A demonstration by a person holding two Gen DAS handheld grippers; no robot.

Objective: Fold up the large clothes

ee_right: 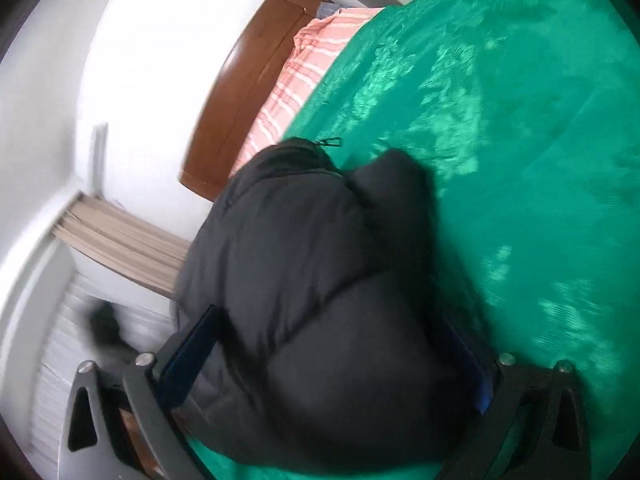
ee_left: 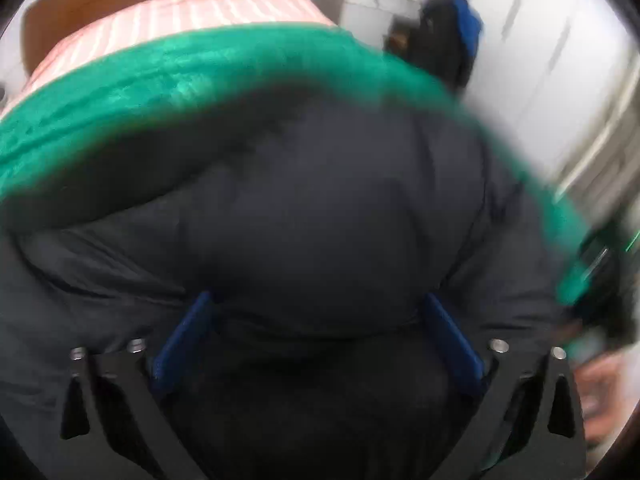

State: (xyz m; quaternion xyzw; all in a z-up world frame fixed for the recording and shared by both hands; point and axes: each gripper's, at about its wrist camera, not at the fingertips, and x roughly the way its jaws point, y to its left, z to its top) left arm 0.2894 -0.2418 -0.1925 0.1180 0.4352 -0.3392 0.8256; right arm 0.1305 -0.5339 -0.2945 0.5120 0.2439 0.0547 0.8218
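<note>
A black puffer jacket (ee_left: 320,208) fills most of the left wrist view and lies on a green cover (ee_left: 120,92). My left gripper (ee_left: 318,312) has its blue fingers (ee_left: 184,332) spread wide with a bulge of the jacket between them. In the right wrist view the jacket (ee_right: 304,256) lies bunched at the edge of the green cover (ee_right: 500,120). My right gripper (ee_right: 332,344) also stands wide, its blue fingers (ee_right: 192,344) on either side of a thick padded fold. Both views are blurred.
A pink striped sheet (ee_right: 296,76) and a brown wooden headboard (ee_right: 248,80) lie beyond the green cover. A white wall and beige curtain (ee_right: 120,240) are to the left. White cabinets (ee_left: 540,60) and a dark and blue item (ee_left: 456,36) stand behind.
</note>
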